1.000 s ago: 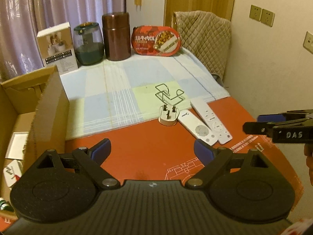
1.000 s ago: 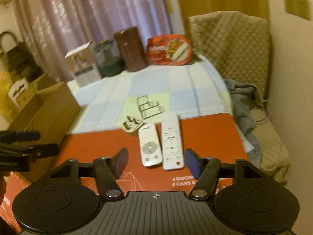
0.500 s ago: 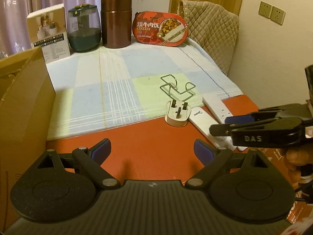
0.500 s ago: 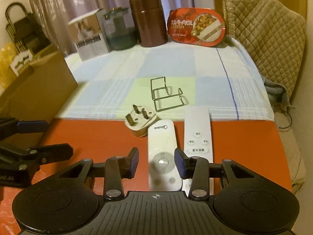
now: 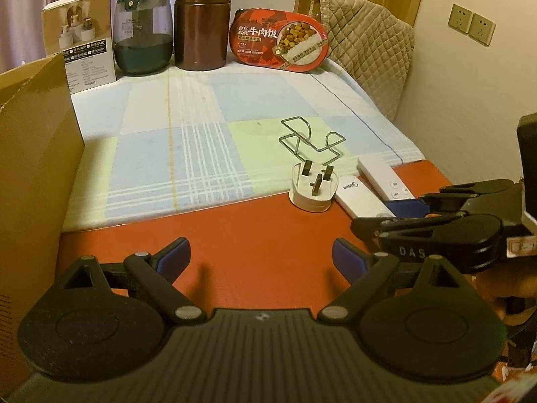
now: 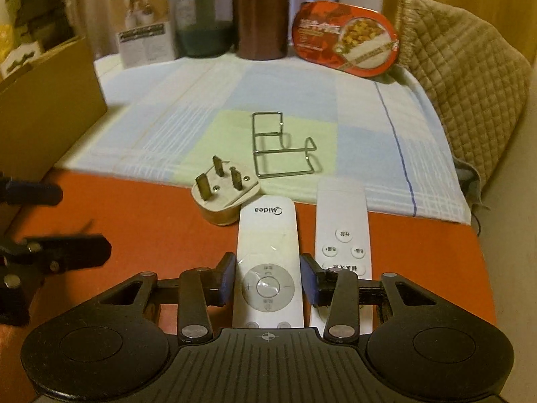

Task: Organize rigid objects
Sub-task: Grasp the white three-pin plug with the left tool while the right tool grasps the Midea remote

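Note:
Two white remotes lie side by side on the red table. My right gripper (image 6: 267,280) is shut on the Midea remote (image 6: 267,235), its blue pads against both long sides. The second remote (image 6: 343,231) lies just to the right. A white three-pin plug (image 6: 225,198) rests pins up beside the Midea remote's far end, with a wire rack (image 6: 282,149) behind it on the checked cloth. My left gripper (image 5: 260,258) is open and empty over bare red table, left of the plug (image 5: 312,186) and of the right gripper (image 5: 396,216).
A cardboard box (image 5: 30,154) stands at the left edge. At the back are a white product box (image 5: 80,38), a green jar (image 5: 143,35), a brown canister (image 5: 202,21) and a red meal tray (image 5: 278,43). A quilted chair (image 5: 365,50) stands at the back right.
My right gripper moved forward over the Midea remote and closed its fingers onto its sides. My left gripper moved forward a little and stayed open.

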